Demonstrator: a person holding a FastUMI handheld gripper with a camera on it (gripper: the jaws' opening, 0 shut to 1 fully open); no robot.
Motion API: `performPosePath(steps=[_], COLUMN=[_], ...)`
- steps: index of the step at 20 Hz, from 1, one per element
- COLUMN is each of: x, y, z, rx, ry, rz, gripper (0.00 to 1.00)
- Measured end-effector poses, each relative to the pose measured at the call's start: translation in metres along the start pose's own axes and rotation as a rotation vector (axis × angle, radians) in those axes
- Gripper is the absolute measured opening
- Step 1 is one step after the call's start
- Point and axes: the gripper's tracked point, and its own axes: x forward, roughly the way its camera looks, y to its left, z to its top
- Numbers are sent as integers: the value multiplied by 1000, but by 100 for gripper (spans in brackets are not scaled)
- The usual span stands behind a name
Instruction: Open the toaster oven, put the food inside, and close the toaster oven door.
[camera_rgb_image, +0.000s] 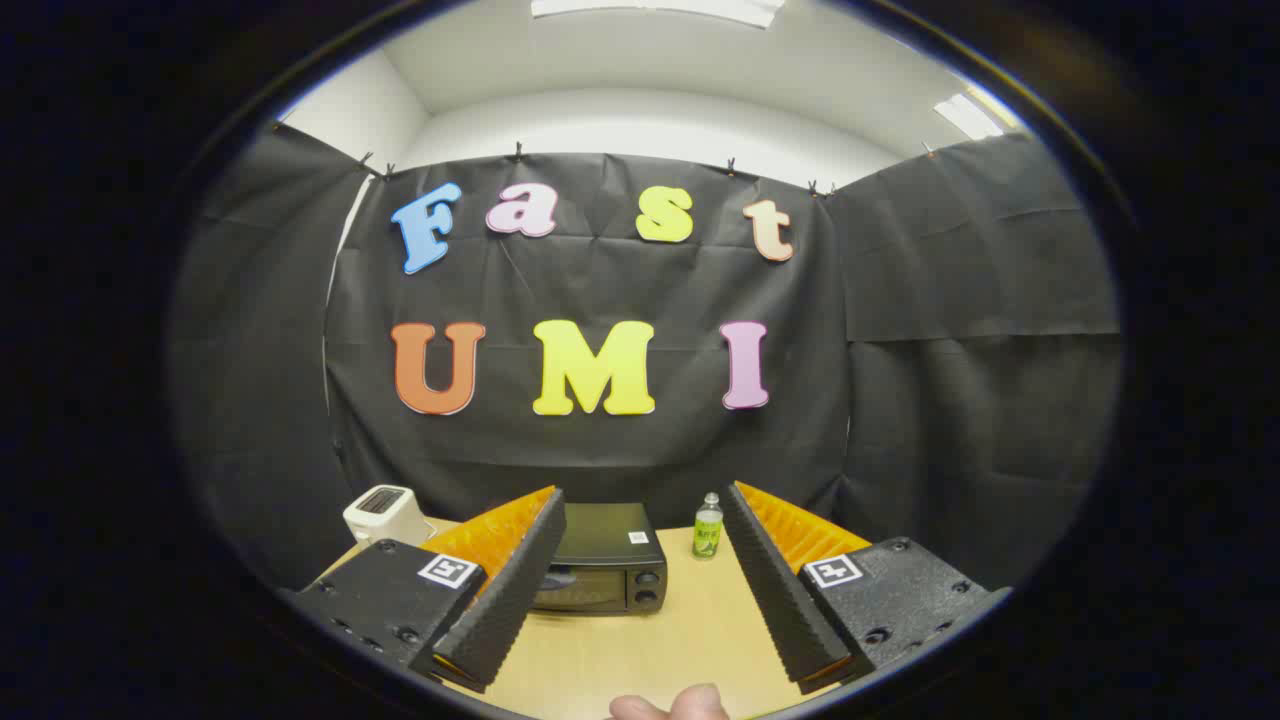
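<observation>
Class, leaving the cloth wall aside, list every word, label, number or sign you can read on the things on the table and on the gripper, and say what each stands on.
No text can be read.
Green bottle: label too small and blurred.
Toaster oven: small white square tag on top, a pattern, no words.
Gripper, fingers open: a square black-and-white marker on each side, no letters.
White toaster: no marking visible.

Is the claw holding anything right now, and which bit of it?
No, nothing is held. The claw is open, its fingers spread wide over the table, with the toaster oven beyond them, door closed.
</observation>
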Motion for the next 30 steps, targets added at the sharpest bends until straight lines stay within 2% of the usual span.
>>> performPosePath(steps=[20,30], x=[14,59], y=[-14,28], z=[-11,-51], rx=[18,59], ry=[47,159], rz=[-23,69], gripper=[100,100])
